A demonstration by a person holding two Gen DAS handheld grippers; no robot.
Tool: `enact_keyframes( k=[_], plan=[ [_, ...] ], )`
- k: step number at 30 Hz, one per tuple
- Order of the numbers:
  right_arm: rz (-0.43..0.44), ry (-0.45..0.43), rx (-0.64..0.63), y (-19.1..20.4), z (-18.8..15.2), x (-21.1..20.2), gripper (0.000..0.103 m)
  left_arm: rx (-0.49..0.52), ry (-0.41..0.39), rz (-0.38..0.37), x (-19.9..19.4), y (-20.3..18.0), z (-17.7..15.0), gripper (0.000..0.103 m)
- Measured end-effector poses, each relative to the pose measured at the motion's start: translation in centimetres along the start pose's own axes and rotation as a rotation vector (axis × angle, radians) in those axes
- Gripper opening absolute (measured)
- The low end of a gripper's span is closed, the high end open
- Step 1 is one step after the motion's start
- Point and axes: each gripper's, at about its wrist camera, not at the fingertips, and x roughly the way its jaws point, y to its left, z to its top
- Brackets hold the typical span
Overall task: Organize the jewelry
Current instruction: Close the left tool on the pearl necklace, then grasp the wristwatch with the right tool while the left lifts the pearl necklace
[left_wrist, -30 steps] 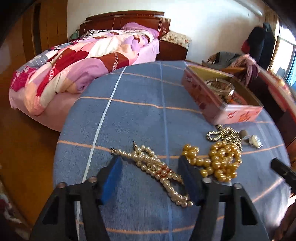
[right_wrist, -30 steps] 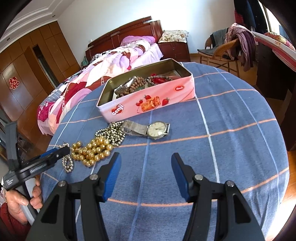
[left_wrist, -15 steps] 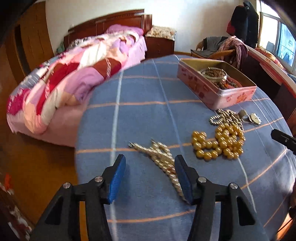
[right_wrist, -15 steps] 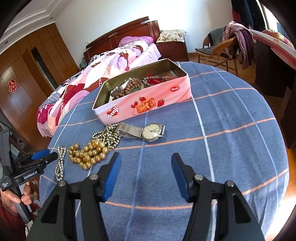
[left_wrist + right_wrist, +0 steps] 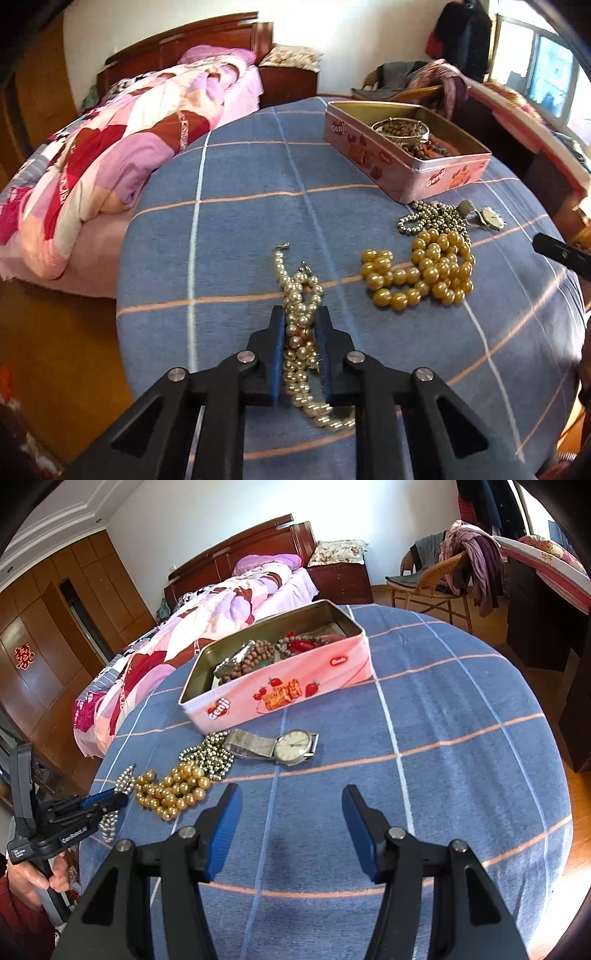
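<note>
I am at the pickup step: my left gripper (image 5: 300, 325) is closing its blue-padded jaws on the bunched strand of small cream-white pearls (image 5: 300, 295), which lies on the blue checked tablecloth (image 5: 240, 221) well short of the open pink rectangular biscuit tin (image 5: 402, 162), on the near left of it. The pads have the middle of the strand between them and look to be pressing on the beads; one end trails beyond the tips towards the tin, the other curls back under the jaws.

My right gripper (image 5: 291, 830) hangs over bare cloth in front of the tin with its fingers spread and nothing between them.

Between the pearls and the tin sit the heap of large golden round beads (image 5: 421, 273), the silvery chain of small metal balls (image 5: 432, 218) just before the tin's near wall, and the steel wristwatch with the pale dial (image 5: 284, 744) beside that chain. The tin already holds brown beads and a few other pieces.

I judge the task to be partly done, with four pieces outside the tin. The next move calls for a firm pinch before lifting, since a beaded strand can slip or hang unevenly. Then I should raise it high enough that both loose ends clear the golden beads, carry it over the tin's rim and release inside.
</note>
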Motion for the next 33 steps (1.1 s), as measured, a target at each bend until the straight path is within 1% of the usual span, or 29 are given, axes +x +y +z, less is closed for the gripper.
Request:
enact_keyframes(
  k=[2,4,7,8,9,10,11,14,17,19,21,22,23,24,25,27,30,33],
  plan=[
    [-0.002,0.006,-0.003,-0.1,0.1,0.2,0.060,0.003,-0.009,-0.002,-0.3,0.1,-0.1,0.016],
    [-0.017,0.008,-0.023,-0.1,0.3,0.4,0.060,-0.003,-0.006,-0.003,-0.3,-0.2,-0.2,0.018],
    [-0.033,0.021,-0.073,0.0,1.4,1.0,0.060,0.012,-0.006,0.013,-0.1,-1.0,-0.2,0.027],
    [-0.043,0.027,-0.095,0.1,1.7,1.3,0.060,0.013,-0.005,0.013,0.0,-1.0,-0.1,0.033],
    [-0.055,0.031,-0.128,0.3,2.1,1.6,0.060,0.013,-0.003,0.007,0.0,-1.3,-0.2,0.036],
    [-0.058,0.032,-0.157,0.5,2.4,1.8,0.060,0.019,-0.002,0.010,0.1,-1.4,-0.1,0.039],
    [-0.056,0.035,-0.197,0.9,2.8,2.2,0.060,0.023,-0.003,0.015,0.1,-1.5,-0.1,0.039],
    [-0.054,0.073,-0.292,1.7,3.6,4.2,0.060,0.004,-0.003,0.017,0.2,-1.3,0.1,0.039],
    [-0.016,0.165,-0.351,2.3,4.0,6.6,0.061,0.006,-0.014,0.022,0.2,-1.4,-0.1,0.038],
    [-0.006,0.176,-0.398,2.8,4.2,7.1,0.062,0.002,-0.023,0.019,0.1,-1.4,-0.2,0.038],
    [-0.011,0.188,-0.440,3.2,4.1,7.3,0.063,-0.002,-0.029,0.026,0.1,-1.3,-0.3,0.034],
    [-0.026,0.191,-0.465,3.5,3.9,7.3,0.063,-0.008,-0.030,0.030,0.1,-1.2,-0.3,0.027],
    [-0.050,0.187,-0.491,3.8,3.5,7.0,0.060,-0.018,-0.030,0.033,0.1,-1.0,-0.3,0.022],
    [-0.049,0.189,-0.493,3.9,3.2,6.8,0.056,-0.026,-0.030,0.029,0.0,-0.8,-0.3,0.018],
    [-0.040,0.193,-0.483,3.9,3.0,6.4,0.044,-0.034,-0.031,0.026,0.0,-0.7,-0.3,0.017],
    [-0.047,0.190,-0.464,3.8,2.3,5.7,0.038,-0.038,-0.033,0.026,0.0,-0.6,-0.3,0.016],
    [-0.057,0.183,-0.421,3.6,1.4,4.8,0.037,-0.037,-0.036,0.036,0.1,-0.8,-0.3,0.016],
    [-0.042,0.192,-0.345,3.7,0.7,3.9,0.037,-0.052,-0.041,0.027,0.0,-0.7,-0.4,0.016]
  ],
)
